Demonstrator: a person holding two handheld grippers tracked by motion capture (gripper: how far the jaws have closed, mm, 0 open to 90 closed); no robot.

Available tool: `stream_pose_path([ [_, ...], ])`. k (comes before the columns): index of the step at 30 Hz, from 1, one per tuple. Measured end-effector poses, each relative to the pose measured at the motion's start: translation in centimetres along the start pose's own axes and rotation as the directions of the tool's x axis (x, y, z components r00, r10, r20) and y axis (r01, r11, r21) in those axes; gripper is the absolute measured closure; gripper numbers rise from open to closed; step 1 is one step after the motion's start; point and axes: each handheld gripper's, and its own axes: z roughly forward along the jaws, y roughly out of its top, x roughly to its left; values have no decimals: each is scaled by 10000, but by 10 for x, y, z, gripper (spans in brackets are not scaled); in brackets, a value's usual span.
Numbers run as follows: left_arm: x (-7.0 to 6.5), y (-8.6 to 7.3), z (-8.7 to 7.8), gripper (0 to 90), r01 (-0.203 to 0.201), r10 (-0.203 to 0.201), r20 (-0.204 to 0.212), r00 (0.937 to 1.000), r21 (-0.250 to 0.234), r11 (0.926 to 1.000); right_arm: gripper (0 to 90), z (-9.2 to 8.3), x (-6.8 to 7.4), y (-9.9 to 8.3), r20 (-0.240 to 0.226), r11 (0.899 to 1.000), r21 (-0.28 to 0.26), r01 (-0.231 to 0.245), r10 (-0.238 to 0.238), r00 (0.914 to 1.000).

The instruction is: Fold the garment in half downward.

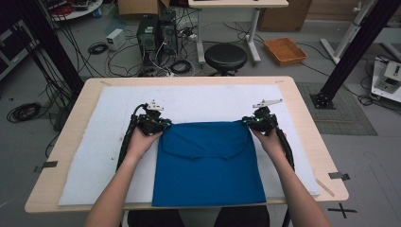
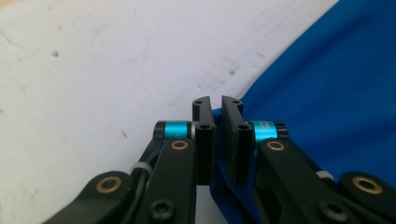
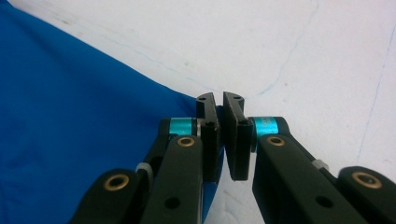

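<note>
now both grippers clamp blue cloth (image 1: 208, 161) corners

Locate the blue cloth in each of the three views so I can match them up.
High view: the blue folded cloth lies centre front on the white mat, far corners pinched by both grippers.
Left gripper view: right side, its corner between the shut jaws.
Right gripper view: left side, its corner between the shut jaws.
Shared landmark: the white mat under it.

The blue cloth (image 1: 208, 165) looks soft and matt, smooth-woven. Beneath it, the white mat (image 1: 94, 156) seems felt-like, faintly scuffed, on a pale wood-look table (image 1: 52, 189). The left gripper (image 2: 217, 105) is matt black plastic with brass-coloured rivets.
</note>
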Motion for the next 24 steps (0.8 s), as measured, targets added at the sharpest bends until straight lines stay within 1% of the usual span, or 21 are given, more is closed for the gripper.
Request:
stream_pose_path([
  [1,2,0,3,838,-5,5,-36,10000,71,10000,859,3,0,0,122,10000,61,38,-39,9999],
  [4,3,-1,7,828,167,-167,-141,9998,-26,9999,855,8,-3,0,173,9999,149,-4,2,9999],
  [5,2,-1,6,796,201,-200,-314,9993,12,9998,837,8,-2,-1,189,9999,138,-15,12,9998],
  [6,1,0,4,714,297,-295,-481,9984,32,9996,796,7,-2,-1,262,9999,128,30,-34,9997],
  [7,0,-1,-1,662,418,-422,-427,9982,-91,9991,795,5,-1,-1,331,10000,51,85,-87,9994],
  [8,-2,-2,-6,637,447,-459,-433,9980,-288,9986,787,1,0,-1,291,9999,-83,109,-107,9995],
  [9,-6,-3,-12,615,527,-545,-442,9975,-421,9977,747,-3,1,-2,314,9996,-245,152,-144,9994],
  [10,-10,-5,-19,605,627,-649,-410,9971,-523,9967,712,-8,3,-2,369,9990,-432,113,-98,9993],
  [11,-15,-9,-25,595,654,-679,-352,9971,-688,9955,705,-14,5,-3,350,9990,-431,67,-52,9994],
  [12,-21,-13,-31,594,709,-736,-302,9968,-823,9941,679,-20,8,-4,367,9989,-448,125,-109,9993],
  [13,-27,-19,-36,592,741,-771,-390,9963,-740,9945,660,-26,11,-6,470,9982,-576,171,-144,9988],
  [14,-32,-24,-40,589,809,-839,-465,9954,-630,9947,659,-34,15,-10,509,9959,-892,123,-78,9987],
  [15,-36,-30,-43,588,976,-1003,-442,9940,-577,9935,647,-41,19,-14,523,9941,-1076,152,-96,9986],
  [16,-40,-37,-44,588,1151,-1171,-382,9924,-516,9920,639,-46,22,-18,542,9932,-1155,110,-48,9985],
  [17,-43,-42,-45,587,1362,-1375,-309,9900,-409,9898,640,-50,25,-23,447,9933,-1150,59,-8,9990],
  [18,-44,-48,-45,588,1568,-1574,-191,9873,-333,9871,640,-53,27,-29,336,9938,-1109,-39,76,9994],
  [19,-45,-52,-43,590,1684,-1687,-150,9856,-174,9856,641,-54,30,-35,249,9947,-1013,-152,178,9995],
  [20,-46,-55,-41,594,1762,-1762,-204,9841,-42,9843,646,-53,32,-40,146,9961,-851,-233,246,9996],
  [22,-46,-58,-38,602,1895,-1891,-256,9816,150,9818,650,-50,34,-51,132,9981,-524,-309,316,9994],
  [23,-46,-58,-37,614,1921,-1917,-251,9811,157,9813,652,-47,35,-55,81,9984,-390,-410,413,9991],
  [24,-47,-58,-37,633,1850,-1847,-208,9826,139,9826,653,-45,35,-58,48,9983,-289,-510,512,9987],
])
